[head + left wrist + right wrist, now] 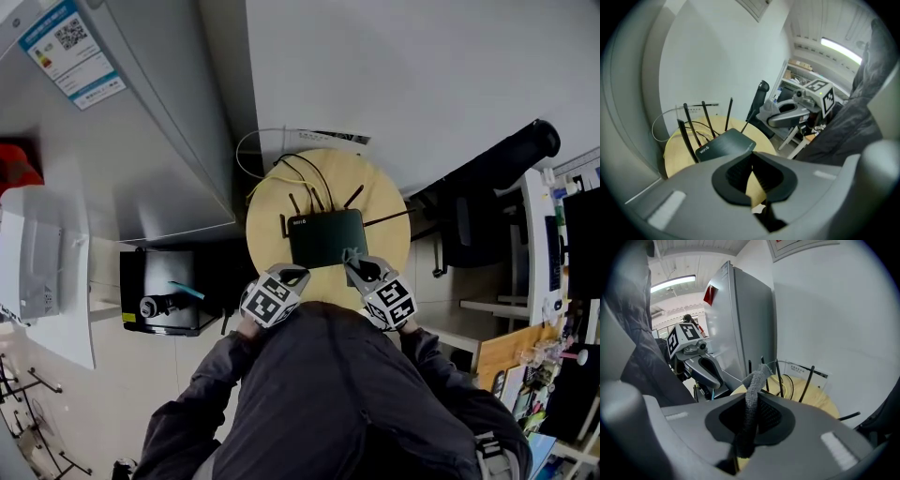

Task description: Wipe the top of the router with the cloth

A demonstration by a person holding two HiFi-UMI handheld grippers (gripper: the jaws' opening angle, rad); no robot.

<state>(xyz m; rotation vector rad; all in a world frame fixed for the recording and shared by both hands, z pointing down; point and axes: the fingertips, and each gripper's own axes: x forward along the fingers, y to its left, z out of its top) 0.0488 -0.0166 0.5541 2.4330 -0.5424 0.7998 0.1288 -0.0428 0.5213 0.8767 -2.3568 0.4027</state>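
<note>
The router (326,237) lies flat in the middle of the round wooden table (267,211), with its antennas raised along the far edge. My right gripper (361,267) is clamped on the grey cloth (752,399) at the router's near edge. I judge that puts it ready for a first pass across the top. My left gripper (291,275) hovers just beside it with its jaws drawn together on nothing, out of the wiping path.
</note>
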